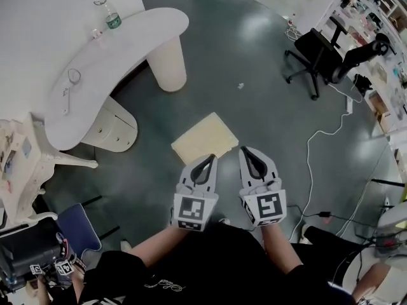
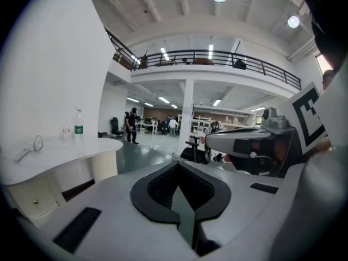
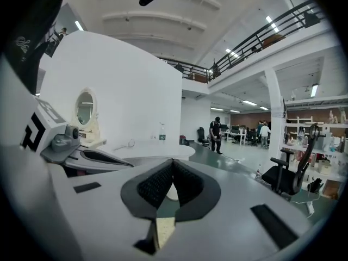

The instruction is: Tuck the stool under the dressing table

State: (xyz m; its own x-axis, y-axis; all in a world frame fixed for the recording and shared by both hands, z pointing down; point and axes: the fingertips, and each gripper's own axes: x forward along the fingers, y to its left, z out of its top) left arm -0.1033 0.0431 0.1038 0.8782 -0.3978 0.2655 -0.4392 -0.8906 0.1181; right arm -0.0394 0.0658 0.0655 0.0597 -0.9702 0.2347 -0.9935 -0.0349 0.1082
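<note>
Nearest us, the left gripper (image 1: 208, 159) and the right gripper (image 1: 248, 151) sit side by side, out past the person's forearms, both pointing ahead and a bit down. We read both sets of jaws as closed right up, pads together and nothing between them, and each gripper's own view shows the same. Just past the tips is the stool (image 1: 205, 137), a pale cream square seat seen from above, standing on the dark green floor (image 1: 267, 107). The tips overlap its near edge in the head view; we can't tell if they touch it. The stool is out on open floor, apart from the dressing table (image 1: 127, 43) — not under it. The table lies up-left of the stool, with a white curved top, a round pedestal leg (image 1: 168, 65) at its right end and a white drawer unit (image 1: 116, 127) under its near end. On top we see a water bottle (image 1: 112, 16) with a green label and a small looped object (image 1: 68, 81). Off right a white cable (image 1: 315, 146) trails over the floor, and farther back stands a black office chair (image 1: 316, 54).
</note>
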